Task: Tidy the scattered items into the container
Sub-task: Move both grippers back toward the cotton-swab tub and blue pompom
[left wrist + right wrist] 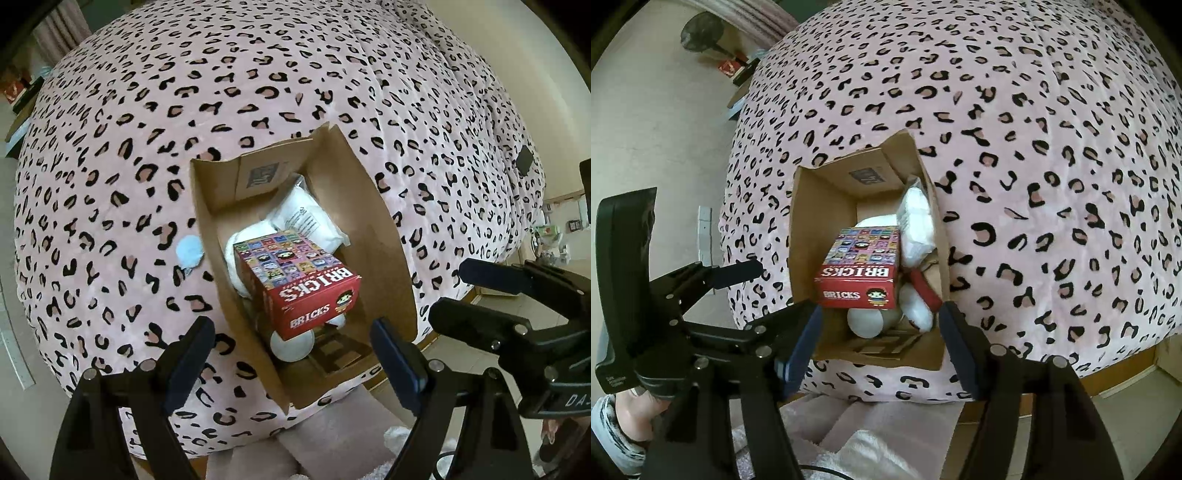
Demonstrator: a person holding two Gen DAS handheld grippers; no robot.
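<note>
We hold left tool (291,354) spread, nothing between fingers. Right tool (881,343) spread too, empty. Cardboard box (373,221) sits on bed's leopard-print blanket (110,166), straight ahead of both tools. Red BRICKS box (299,280) lies tilted inside, atop white items, just beyond fingertips. White plastic packet (306,216) farther in, behind BRICKS box. White round object (291,345) under its near end. Small light-blue fluffy piece (189,251) on blanket, outside box, ahead-left of left tool, touching box wall.
</note>
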